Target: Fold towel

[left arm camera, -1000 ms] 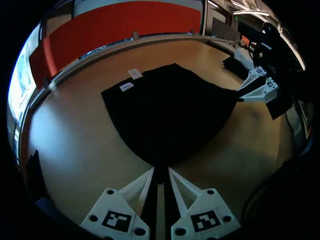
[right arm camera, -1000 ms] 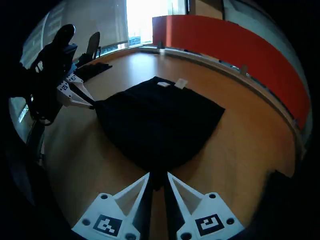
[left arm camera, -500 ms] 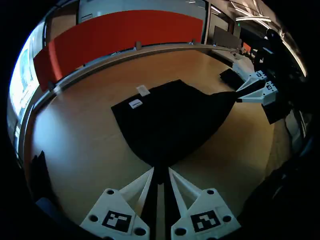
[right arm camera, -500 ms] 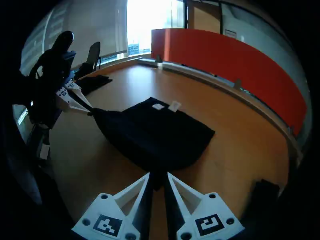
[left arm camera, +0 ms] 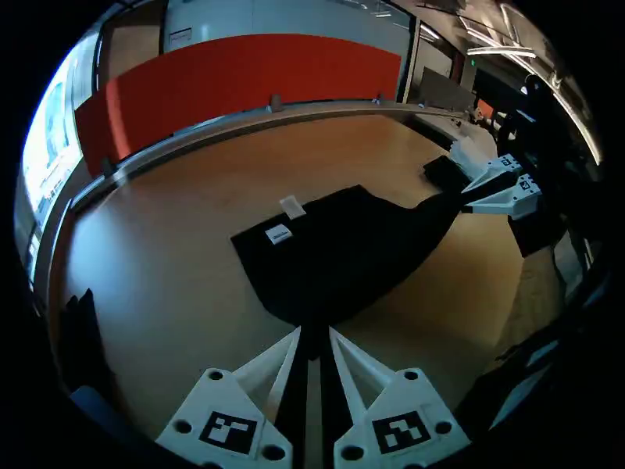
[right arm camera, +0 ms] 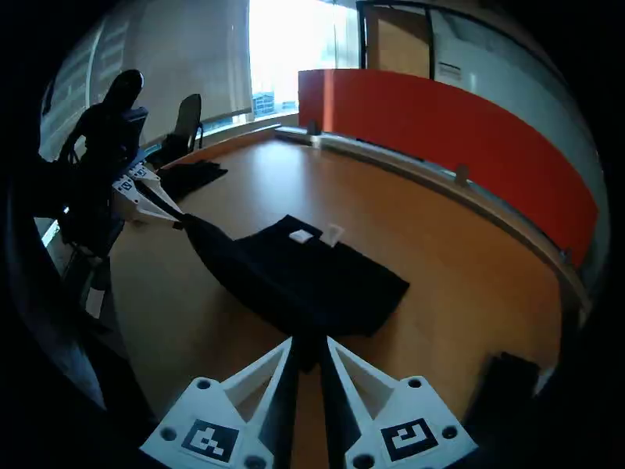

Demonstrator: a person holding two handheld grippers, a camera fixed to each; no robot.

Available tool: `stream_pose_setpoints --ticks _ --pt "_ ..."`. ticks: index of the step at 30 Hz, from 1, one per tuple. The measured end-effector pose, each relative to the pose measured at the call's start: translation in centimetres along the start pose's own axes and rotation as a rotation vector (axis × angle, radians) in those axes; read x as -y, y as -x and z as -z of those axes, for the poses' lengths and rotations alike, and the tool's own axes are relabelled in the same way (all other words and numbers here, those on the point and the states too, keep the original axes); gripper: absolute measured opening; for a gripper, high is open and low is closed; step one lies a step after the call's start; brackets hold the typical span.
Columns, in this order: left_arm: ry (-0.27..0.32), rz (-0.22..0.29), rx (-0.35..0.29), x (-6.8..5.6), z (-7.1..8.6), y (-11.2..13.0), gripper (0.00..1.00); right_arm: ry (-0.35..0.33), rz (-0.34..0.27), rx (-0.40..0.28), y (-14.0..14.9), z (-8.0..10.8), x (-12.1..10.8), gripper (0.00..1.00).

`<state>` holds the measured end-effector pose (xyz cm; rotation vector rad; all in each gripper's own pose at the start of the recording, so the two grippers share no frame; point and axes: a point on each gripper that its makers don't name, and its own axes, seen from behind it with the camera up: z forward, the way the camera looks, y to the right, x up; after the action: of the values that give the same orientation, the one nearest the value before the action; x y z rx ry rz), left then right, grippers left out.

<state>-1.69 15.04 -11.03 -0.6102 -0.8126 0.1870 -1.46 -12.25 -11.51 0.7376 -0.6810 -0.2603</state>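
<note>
Jaws on left gripper (left arm camera: 312, 352) and right gripper (right arm camera: 310, 352) both clamped on towel (left arm camera: 344, 250) corners. Near edge has come up higher off the bench (left arm camera: 172, 258) than a second ago, far end lying mid-frame, so fold-over's probably starting.

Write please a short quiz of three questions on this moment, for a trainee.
1. True or false: the left hand-held gripper is shut on a corner of the black towel.
2. Which colour is the partition behind the desk? A red, B green, C blue.
3. Fill in: the far part of the towel, with its white tags, lies on the wooden ____.

Key: 1 true; 2 A; 3 table.
</note>
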Motion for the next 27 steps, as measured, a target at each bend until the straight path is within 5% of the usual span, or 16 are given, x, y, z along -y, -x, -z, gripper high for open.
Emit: stream_pose_setpoints --ticks 27 --pt "0.012 0.013 -0.016 -1.0 3.3 -1.1 0.09 -0.021 0.003 -0.008 -1.1 3.1 1.9 0.16"
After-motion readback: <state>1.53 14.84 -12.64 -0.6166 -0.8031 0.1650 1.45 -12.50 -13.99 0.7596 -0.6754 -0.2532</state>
